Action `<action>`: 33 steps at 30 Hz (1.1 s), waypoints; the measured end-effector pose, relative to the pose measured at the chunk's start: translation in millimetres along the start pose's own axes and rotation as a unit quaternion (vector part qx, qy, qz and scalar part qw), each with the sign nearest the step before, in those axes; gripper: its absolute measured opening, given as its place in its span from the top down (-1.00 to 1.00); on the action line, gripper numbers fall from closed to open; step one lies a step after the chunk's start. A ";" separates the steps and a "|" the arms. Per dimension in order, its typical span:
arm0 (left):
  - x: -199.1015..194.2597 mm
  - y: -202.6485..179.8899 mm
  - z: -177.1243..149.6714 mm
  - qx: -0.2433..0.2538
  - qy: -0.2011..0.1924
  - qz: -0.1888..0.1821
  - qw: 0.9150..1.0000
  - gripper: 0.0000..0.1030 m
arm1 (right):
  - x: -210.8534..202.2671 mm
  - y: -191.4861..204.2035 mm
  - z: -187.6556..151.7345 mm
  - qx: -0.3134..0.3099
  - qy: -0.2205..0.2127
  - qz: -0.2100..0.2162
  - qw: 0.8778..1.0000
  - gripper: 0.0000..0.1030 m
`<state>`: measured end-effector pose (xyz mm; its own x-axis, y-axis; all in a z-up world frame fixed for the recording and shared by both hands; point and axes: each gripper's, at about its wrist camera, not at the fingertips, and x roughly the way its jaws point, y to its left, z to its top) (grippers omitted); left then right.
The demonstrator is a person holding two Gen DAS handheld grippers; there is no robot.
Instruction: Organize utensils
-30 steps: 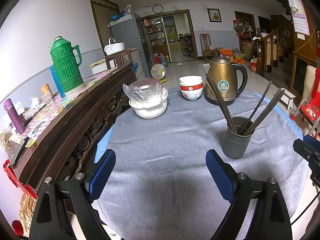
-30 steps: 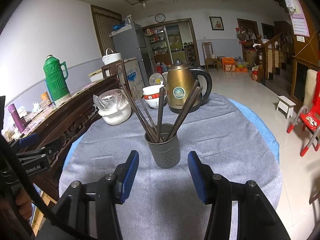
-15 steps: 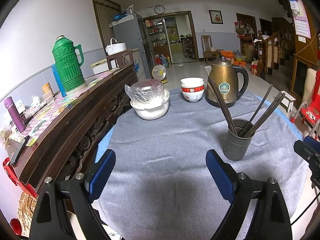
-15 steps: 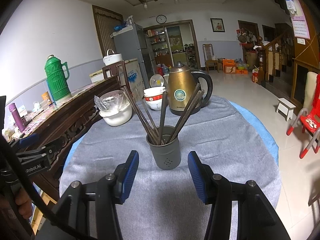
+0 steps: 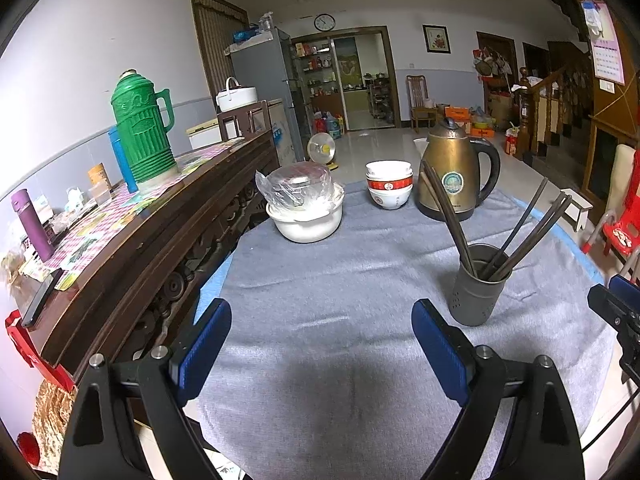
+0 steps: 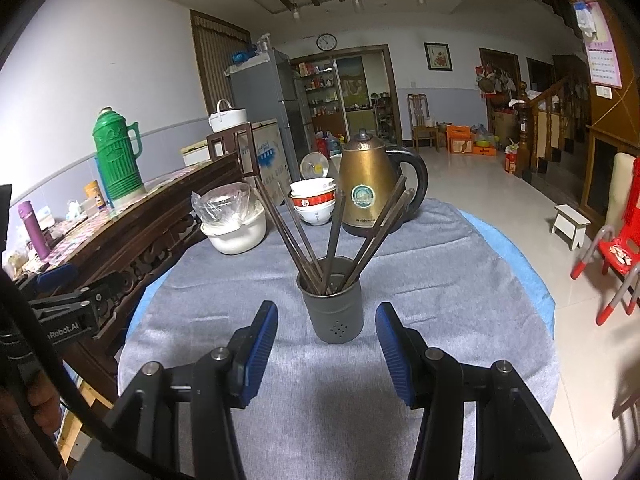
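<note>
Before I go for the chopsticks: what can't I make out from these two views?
- Chopsticks: lower ends hidden inside the grey holder, both views; exact count unclear where they overlap.
- White bowl contents: covered by crinkled plastic, both views.
- Right gripper: in the left wrist view, cut off by the right edge.

One holder point(image 6: 335, 312), one kettle point(image 6: 370, 188), one green flask point(image 6: 116, 156), one covered white bowl point(image 6: 236, 226), chopsticks point(image 6: 332, 236) overlapping, count unclear
</note>
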<state>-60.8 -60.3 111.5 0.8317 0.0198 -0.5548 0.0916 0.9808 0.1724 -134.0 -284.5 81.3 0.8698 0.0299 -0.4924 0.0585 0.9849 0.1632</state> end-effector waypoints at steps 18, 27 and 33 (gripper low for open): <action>-5.4 6.7 2.3 -0.009 -0.006 0.003 1.000 -0.78 | -3.8 2.5 3.0 -0.007 -0.005 0.001 1.000 -0.12; -5.7 8.5 3.9 -0.011 -0.008 0.004 1.000 -0.78 | -6.7 3.8 8.5 -0.006 -0.013 0.003 1.000 -0.12; -5.3 10.5 5.7 -0.013 -0.009 0.005 1.000 -0.78 | -4.2 5.5 10.3 -0.009 -0.013 0.004 1.000 -0.12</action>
<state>-61.1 -51.3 120.9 0.8426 0.0261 -0.5379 0.0691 0.9853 0.1561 -132.3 -281.0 93.0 0.8823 0.0329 -0.4696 0.0433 0.9877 0.1504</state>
